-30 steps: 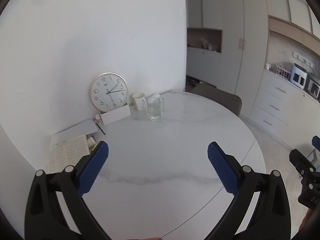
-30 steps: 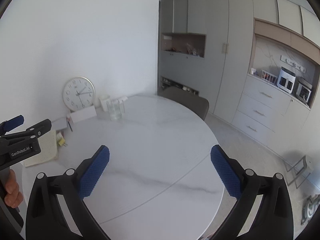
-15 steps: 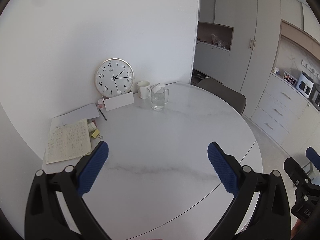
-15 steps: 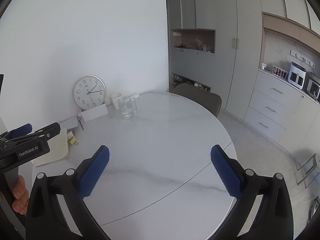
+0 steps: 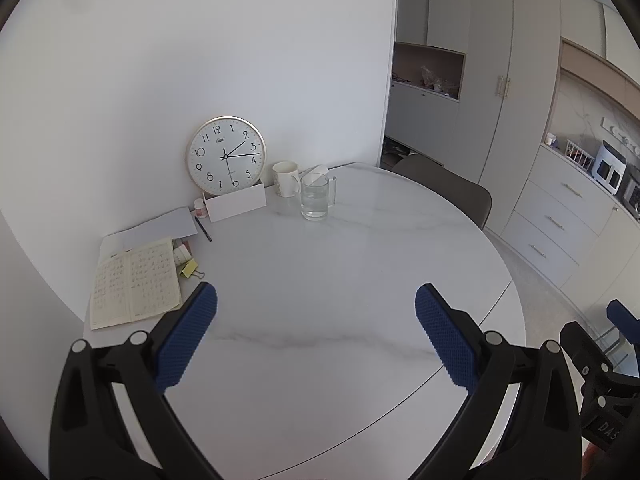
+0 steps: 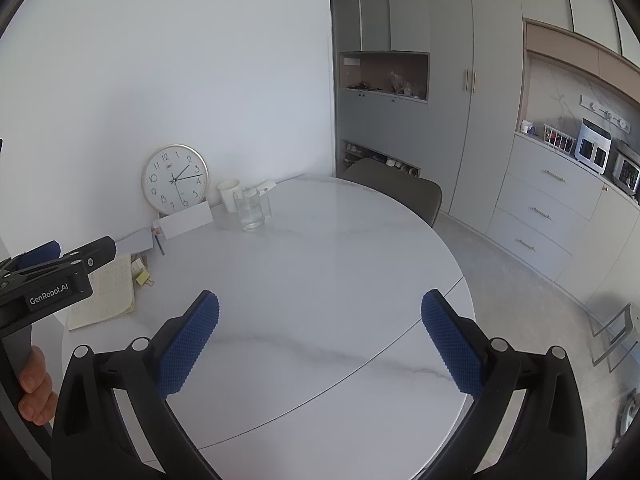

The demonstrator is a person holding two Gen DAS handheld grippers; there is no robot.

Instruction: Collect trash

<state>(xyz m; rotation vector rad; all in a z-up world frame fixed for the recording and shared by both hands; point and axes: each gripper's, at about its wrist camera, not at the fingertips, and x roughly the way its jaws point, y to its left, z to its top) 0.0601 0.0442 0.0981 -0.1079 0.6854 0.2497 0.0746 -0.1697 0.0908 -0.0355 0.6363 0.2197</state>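
Both grippers hover open and empty above the near edge of a round white marble table [image 5: 340, 280]. My left gripper [image 5: 316, 336] has blue pads spread wide. My right gripper [image 6: 320, 340] is spread the same way and stands to the right of the left one; its tip shows at the right edge of the left wrist view. The left gripper's body [image 6: 52, 284] shows at the left of the right wrist view. Small items lie at the far left of the table: a yellow binder clip [image 5: 190, 269], a white crumpled bit [image 5: 182, 254] and a small pink-capped bottle [image 5: 199, 207]. No trash bin is in view.
A wall clock [image 5: 226, 155] leans behind a white box [image 5: 235, 202]. A white mug [image 5: 286, 179], a glass pitcher of water [image 5: 316, 197], a pen [image 5: 203, 229], loose paper [image 5: 156, 227] and an open notebook [image 5: 134, 282] stand at the back left. A chair [image 5: 444, 192] and cabinets [image 5: 560, 216] are to the right.
Both cameras have pulled back and levelled, so the table's far items sit more upright and closer to centre. Both grippers stay open and empty.
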